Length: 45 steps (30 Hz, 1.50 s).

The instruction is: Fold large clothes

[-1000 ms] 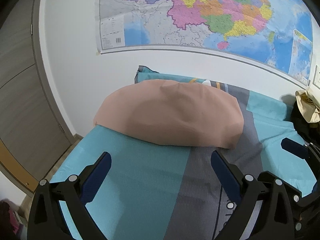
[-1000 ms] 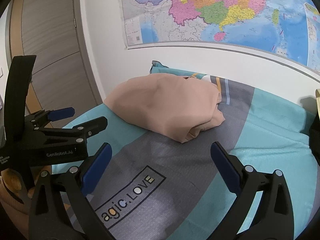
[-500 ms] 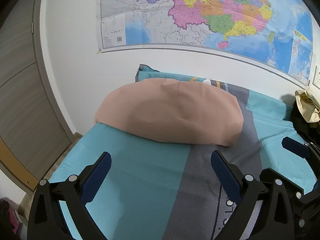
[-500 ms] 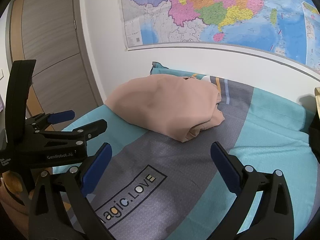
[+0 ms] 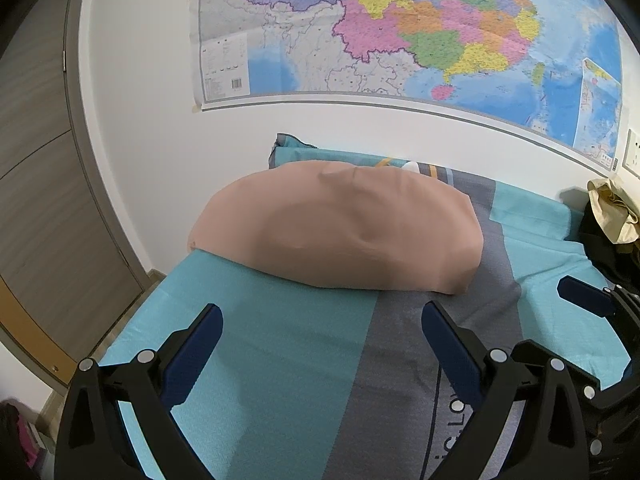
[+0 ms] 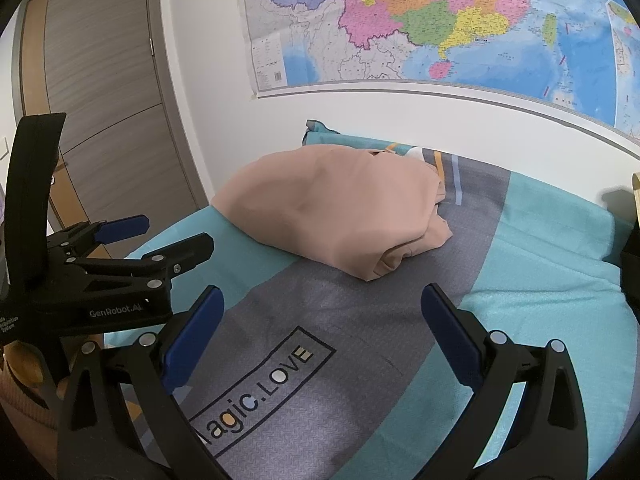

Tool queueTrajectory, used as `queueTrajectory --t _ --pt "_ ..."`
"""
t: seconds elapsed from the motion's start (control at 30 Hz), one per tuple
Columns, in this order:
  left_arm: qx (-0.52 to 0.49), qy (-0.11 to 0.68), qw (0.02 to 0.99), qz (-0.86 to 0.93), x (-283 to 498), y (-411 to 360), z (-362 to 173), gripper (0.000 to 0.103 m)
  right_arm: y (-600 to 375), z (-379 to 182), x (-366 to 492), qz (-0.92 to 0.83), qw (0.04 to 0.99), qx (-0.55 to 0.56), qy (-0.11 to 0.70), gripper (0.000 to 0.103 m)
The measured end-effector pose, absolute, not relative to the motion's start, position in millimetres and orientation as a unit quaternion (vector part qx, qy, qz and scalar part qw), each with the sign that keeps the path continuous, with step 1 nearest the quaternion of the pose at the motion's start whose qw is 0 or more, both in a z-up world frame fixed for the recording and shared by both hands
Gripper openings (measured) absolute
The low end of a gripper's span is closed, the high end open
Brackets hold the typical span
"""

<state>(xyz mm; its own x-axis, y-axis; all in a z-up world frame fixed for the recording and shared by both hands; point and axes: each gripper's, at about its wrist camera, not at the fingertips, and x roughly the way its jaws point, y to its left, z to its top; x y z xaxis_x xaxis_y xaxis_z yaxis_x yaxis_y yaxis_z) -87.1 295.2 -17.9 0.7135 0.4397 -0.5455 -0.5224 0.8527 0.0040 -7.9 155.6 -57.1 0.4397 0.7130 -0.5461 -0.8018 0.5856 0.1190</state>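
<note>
A folded tan garment [image 5: 340,228] lies in a neat bundle at the far end of the bed, near the wall. In the right wrist view the same garment [image 6: 332,208] shows stacked layers along its right edge. My left gripper [image 5: 320,316] hovers open over the sheet, short of the garment, with nothing between its fingers. My right gripper [image 6: 320,304] is also open and empty, above the grey printed stripe. The left gripper's body [image 6: 116,276] shows at the left of the right wrist view.
The bed carries a teal and grey sheet [image 5: 280,360] with printed lettering [image 6: 260,392]. A large map [image 5: 400,32] hangs on the white wall behind. A wooden door [image 6: 100,100] stands at left. Dark and beige clothing [image 5: 612,216] is piled at the bed's right edge.
Both grippers have drawn back slightly from the garment, which looks a little farther off. The garment itself has not moved and both grippers stay open.
</note>
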Motion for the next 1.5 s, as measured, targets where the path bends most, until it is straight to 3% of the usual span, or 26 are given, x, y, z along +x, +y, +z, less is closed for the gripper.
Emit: queueTrajectory --t 1.5 --pt "-0.077 0.276 0.922 0.261 -87.7 293.4 -21.9 0.096 156.5 -58.1 -8.8 0.449 0.843 -0.074 0.285 0.097"
